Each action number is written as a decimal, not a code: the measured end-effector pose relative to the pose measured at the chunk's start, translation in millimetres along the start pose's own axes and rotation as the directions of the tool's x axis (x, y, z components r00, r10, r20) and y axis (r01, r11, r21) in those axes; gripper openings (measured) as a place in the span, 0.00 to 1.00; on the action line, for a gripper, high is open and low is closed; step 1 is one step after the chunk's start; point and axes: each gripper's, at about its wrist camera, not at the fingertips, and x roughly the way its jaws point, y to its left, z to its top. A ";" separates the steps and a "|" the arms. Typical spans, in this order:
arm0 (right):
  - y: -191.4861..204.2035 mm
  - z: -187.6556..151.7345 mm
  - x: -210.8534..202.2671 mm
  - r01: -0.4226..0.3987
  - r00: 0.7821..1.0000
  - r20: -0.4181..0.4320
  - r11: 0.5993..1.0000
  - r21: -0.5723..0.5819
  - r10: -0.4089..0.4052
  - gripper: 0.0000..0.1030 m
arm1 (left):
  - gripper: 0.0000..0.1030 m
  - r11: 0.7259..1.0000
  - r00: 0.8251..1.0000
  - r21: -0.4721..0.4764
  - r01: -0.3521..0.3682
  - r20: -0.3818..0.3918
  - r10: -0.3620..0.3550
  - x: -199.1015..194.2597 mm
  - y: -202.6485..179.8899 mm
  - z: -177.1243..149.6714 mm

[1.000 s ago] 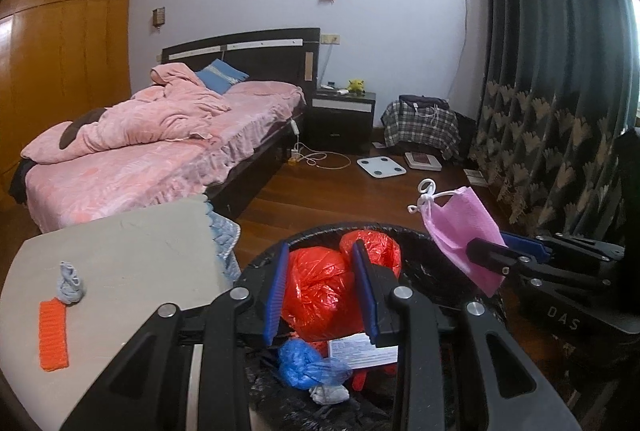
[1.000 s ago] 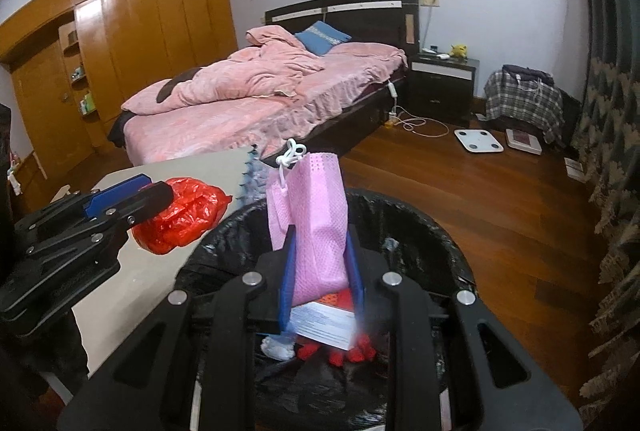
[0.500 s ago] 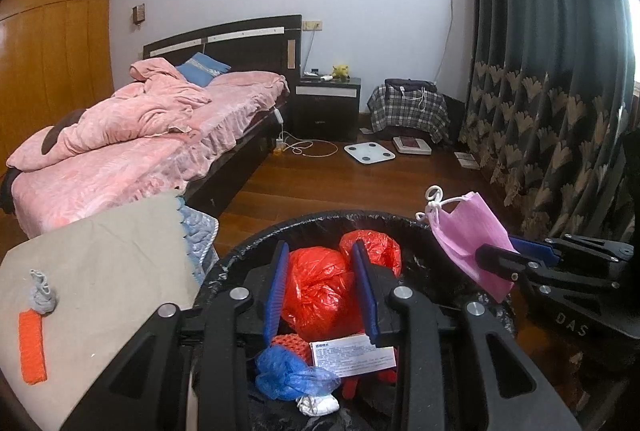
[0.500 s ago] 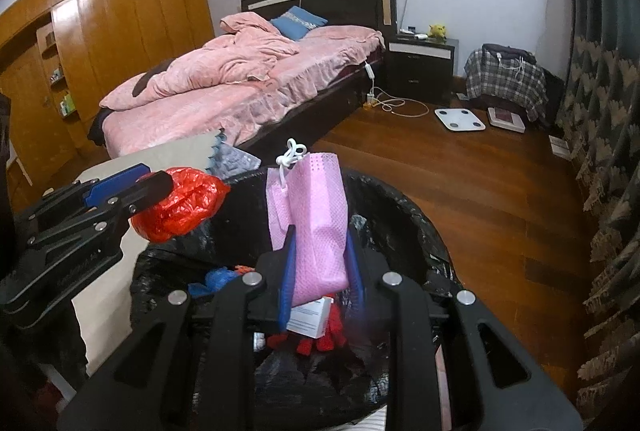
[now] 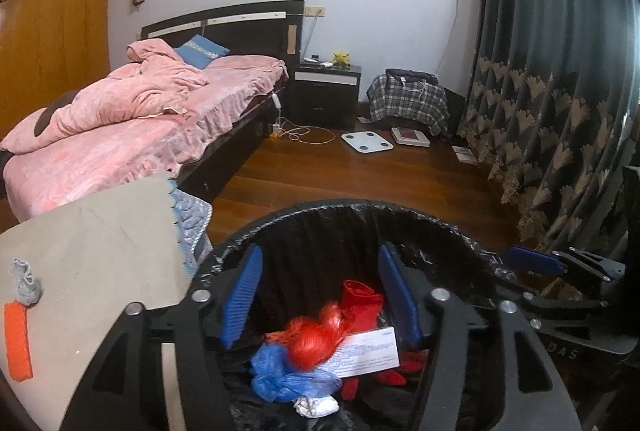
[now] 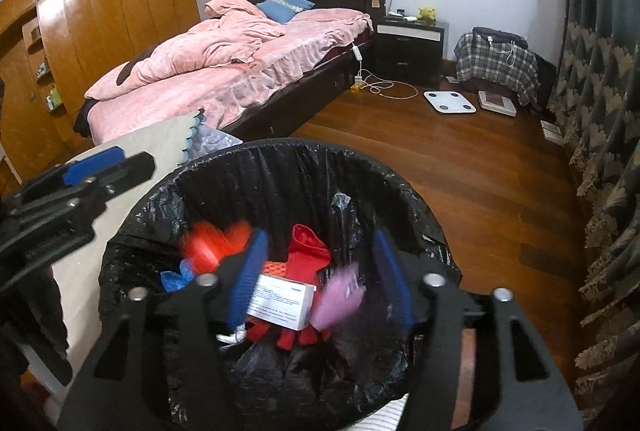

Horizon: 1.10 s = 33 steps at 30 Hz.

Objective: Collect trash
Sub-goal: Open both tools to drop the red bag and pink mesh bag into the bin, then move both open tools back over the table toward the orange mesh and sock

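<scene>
A black-lined trash bin (image 5: 344, 209) (image 6: 280, 151) stands below both grippers. My left gripper (image 5: 320, 299) is open and empty over the bin. A crumpled red plastic bag (image 5: 316, 345) lies in the bin on a white box (image 5: 366, 351), by a blue bag (image 5: 288, 377). My right gripper (image 6: 320, 283) is open over the bin. A pink face mask (image 6: 340, 297), blurred, is falling between its fingers into the bin beside the white box (image 6: 282, 301). The red bag (image 6: 212, 243) shows blurred at the bin's left.
A beige-covered table (image 5: 92, 251) sits left of the bin with an orange strip (image 5: 18, 339) and a grey scrap (image 5: 26, 281). A pink bed (image 6: 224, 71), nightstand (image 6: 412, 47), floor scales (image 6: 450, 102) and curtains (image 5: 560, 111) surround the wooden floor.
Both grippers have opened. The red bag dropped from the left gripper into the bin, and the pink mask left the right gripper and is falling in.
</scene>
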 end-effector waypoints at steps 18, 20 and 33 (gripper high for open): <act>61.9 11.9 -11.6 -0.113 0.992 0.051 0.991 -0.070 0.117 0.93 | 0.90 0.962 0.965 -0.124 -0.244 0.063 0.253 -75.1 101.9 -19.1; 74.1 13.6 -10.1 -0.132 0.989 0.052 0.988 -0.083 0.137 0.93 | 0.90 0.950 0.954 -0.133 -0.283 0.059 0.293 -83.0 116.6 -25.9; 202.0 33.6 17.4 -0.307 0.944 0.054 0.928 -0.214 0.324 0.94 | 0.90 0.833 0.856 -0.226 -0.504 -0.007 0.516 -123.1 228.5 -73.7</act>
